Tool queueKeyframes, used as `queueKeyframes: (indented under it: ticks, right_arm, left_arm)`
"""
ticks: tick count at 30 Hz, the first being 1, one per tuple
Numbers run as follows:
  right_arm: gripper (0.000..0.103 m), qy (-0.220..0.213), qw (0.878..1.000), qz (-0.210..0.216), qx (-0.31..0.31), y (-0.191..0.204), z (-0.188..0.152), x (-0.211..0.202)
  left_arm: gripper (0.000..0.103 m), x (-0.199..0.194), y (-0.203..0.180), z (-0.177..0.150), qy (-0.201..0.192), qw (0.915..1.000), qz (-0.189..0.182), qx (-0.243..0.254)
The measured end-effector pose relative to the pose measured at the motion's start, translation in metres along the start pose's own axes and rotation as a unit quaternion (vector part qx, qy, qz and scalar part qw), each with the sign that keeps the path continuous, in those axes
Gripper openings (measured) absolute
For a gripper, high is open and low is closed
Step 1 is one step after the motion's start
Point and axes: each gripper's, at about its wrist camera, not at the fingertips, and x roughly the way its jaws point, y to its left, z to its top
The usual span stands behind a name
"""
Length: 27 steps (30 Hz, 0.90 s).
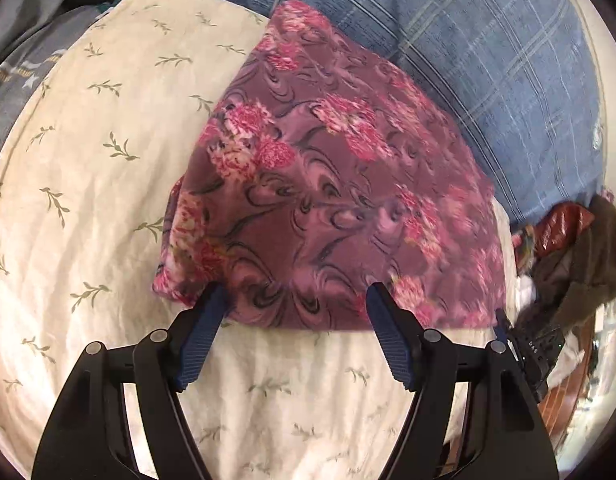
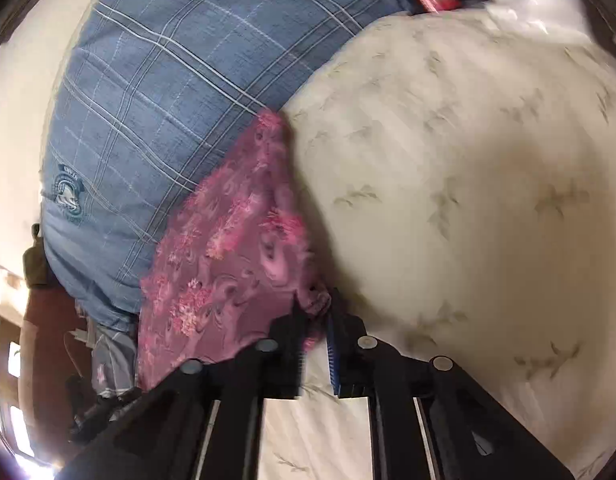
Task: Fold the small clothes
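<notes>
The floral cloth (image 1: 332, 184) lies flat on the bed (image 1: 88, 200), against the blue plaid pillow (image 1: 488, 60). It looks light, limp, likely to slump; corners suit best. Left gripper (image 1: 298, 300) gapes at its near hem; right gripper (image 2: 314, 308) pinches a corner.
</notes>
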Motion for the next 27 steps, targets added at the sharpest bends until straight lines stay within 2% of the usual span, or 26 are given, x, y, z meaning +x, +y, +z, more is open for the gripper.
queueKeyframes:
  ticks: [1, 3, 4, 5, 7, 8, 11, 13, 16, 17, 19, 22, 25, 26, 27]
  right_arm:
    - [0.021, -0.017, 1.000, -0.017, 0.001, 0.004, -0.001, -0.009]
    - [0.021, -0.044, 0.999, -0.012, -0.031, 0.023, -0.006, -0.028]
    - [0.025, -0.047, 0.997, -0.015, -0.054, 0.034, -0.009, -0.030]
    - [0.034, -0.046, 0.995, -0.019, -0.092, 0.053, -0.015, -0.030]
    - [0.050, -0.028, 0.986, -0.015, -0.165, 0.095, -0.033, -0.017]
    - [0.053, -0.018, 0.980, -0.013, -0.196, 0.105, -0.046, -0.018]
    - [0.055, 0.032, 0.956, 0.002, -0.293, 0.160, -0.092, 0.015]
    - [0.055, 0.058, 0.934, 0.004, -0.352, 0.189, -0.127, 0.039]
    - [0.055, 0.108, 0.883, 0.020, -0.456, 0.236, -0.188, 0.069]
    - [0.055, 0.114, 0.870, 0.023, -0.479, 0.246, -0.203, 0.071]
    - [0.058, 0.118, 0.834, 0.020, -0.539, 0.270, -0.234, 0.086]
    - [0.059, 0.120, 0.776, -0.011, -0.619, 0.296, -0.277, 0.116]
    - [0.059, 0.114, 0.744, -0.038, -0.658, 0.303, -0.299, 0.136]
    - [0.059, 0.103, 0.730, -0.050, -0.673, 0.305, -0.307, 0.143]
    - [0.059, 0.081, 0.724, -0.051, -0.683, 0.309, -0.310, 0.145]
  left_arm:
    - [0.072, -0.009, 0.003, 0.000, -0.001, 0.9999, -0.016, 0.002]
    - [0.073, -0.025, 0.013, 0.005, -0.012, 0.9993, -0.035, -0.004]
    - [0.073, -0.033, 0.020, 0.009, -0.021, 0.9990, -0.037, -0.010]
    - [0.073, -0.041, 0.028, 0.014, -0.032, 0.9989, -0.030, -0.018]
    - [0.075, -0.050, 0.045, 0.026, -0.040, 0.9984, -0.013, -0.038]
    - [0.076, -0.052, 0.055, 0.030, -0.035, 0.9980, -0.018, -0.049]
    - [0.076, -0.049, 0.079, 0.039, -0.013, 0.9952, -0.043, -0.086]
    - [0.076, -0.049, 0.090, 0.044, -0.010, 0.9940, -0.050, -0.097]
    - [0.076, -0.050, 0.098, 0.051, -0.008, 0.9943, -0.045, -0.096]
    - [0.076, -0.050, 0.100, 0.054, -0.006, 0.9946, -0.046, -0.093]
    - [0.076, -0.051, 0.103, 0.061, -0.003, 0.9956, -0.039, -0.085]
    - [0.076, -0.050, 0.104, 0.070, 0.001, 0.9969, -0.029, -0.073]
    - [0.076, -0.050, 0.106, 0.079, 0.003, 0.9978, -0.025, -0.062]
    - [0.076, -0.049, 0.105, 0.083, 0.004, 0.9981, -0.024, -0.057]
    - [0.076, -0.049, 0.103, 0.088, 0.006, 0.9985, -0.023, -0.049]
